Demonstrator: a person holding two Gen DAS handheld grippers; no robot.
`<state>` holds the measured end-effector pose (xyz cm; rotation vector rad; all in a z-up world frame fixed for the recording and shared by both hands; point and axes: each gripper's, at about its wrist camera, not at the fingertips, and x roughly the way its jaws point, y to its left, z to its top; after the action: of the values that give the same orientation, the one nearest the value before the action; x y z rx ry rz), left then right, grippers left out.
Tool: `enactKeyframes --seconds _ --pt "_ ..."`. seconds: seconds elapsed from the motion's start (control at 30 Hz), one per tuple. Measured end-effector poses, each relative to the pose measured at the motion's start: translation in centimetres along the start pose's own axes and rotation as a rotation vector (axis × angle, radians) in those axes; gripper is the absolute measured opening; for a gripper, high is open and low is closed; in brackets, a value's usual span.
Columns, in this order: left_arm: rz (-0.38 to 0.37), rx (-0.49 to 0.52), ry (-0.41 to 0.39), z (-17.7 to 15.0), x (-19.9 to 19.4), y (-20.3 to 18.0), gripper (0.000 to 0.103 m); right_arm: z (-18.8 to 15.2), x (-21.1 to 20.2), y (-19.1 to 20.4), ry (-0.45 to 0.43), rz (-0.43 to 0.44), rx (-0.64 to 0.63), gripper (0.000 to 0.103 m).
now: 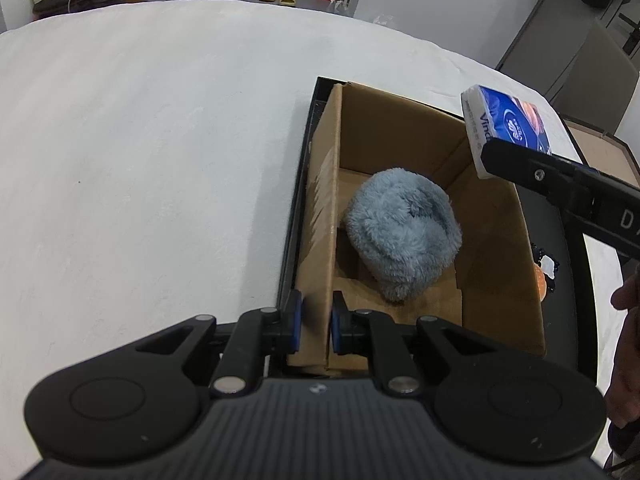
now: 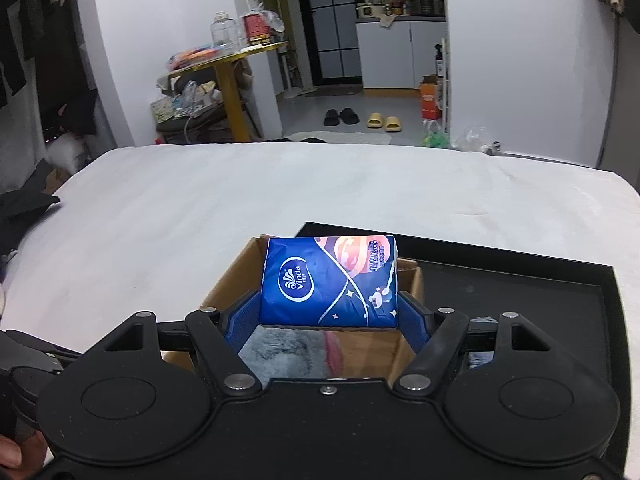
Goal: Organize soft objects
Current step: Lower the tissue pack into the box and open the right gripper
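We see the tissue pack [image 2: 329, 282], blue with a Vinda logo, clamped by its two sides between the blue pads [image 2: 240, 326] of the right gripper [image 2: 328, 320]. It hangs in the air above the box [image 1: 400, 128], over the far right part of the opening as the left wrist view shows it [image 1: 505, 122]. Inside the box a fluffy grey-blue plush [image 1: 402, 232] lies on the bottom, toward the near left; in the right wrist view a patch of the same fur [image 2: 280, 354] shows beneath the pack.

The left gripper [image 1: 316, 322] has its fingers narrowed onto the box's left wall, one pad [image 1: 295, 312] outside and the other inside, pinching the cardboard at the near end.

The box stands in a shallow black tray [image 2: 520, 280], against its left side, and the tray lies on a white sheet [image 1: 140, 140] that covers a wide surface. To the right of the box, on the tray, we make out a small orange and white item [image 1: 543, 270], too small to name.

On the floor far beyond the sheet stand black slippers [image 2: 341, 117] and, just right of them, yellow slippers [image 2: 384, 122].
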<state>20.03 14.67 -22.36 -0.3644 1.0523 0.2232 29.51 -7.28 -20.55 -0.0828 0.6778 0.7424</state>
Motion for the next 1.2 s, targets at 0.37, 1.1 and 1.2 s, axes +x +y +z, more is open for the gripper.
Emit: enactKeyframes --seconds 0.37,1.1,1.2 --pt "0.016 -0.011 -0.001 0.4 0.5 -1.0 0.014 -0.9 -0.7 -1.4 0.01 0.024 0.076 0.088" --pt "0.085 0.058 -0.019 0.2 0.9 -4.2 0.06 -5.5 -4.3 -5.1 0.124 0.028 0.109 0.088" --pt "0.088 0.059 -0.025 0.2 0.9 -4.7 0.064 -6.2 -4.6 -5.7 0.134 0.027 0.108 0.088"
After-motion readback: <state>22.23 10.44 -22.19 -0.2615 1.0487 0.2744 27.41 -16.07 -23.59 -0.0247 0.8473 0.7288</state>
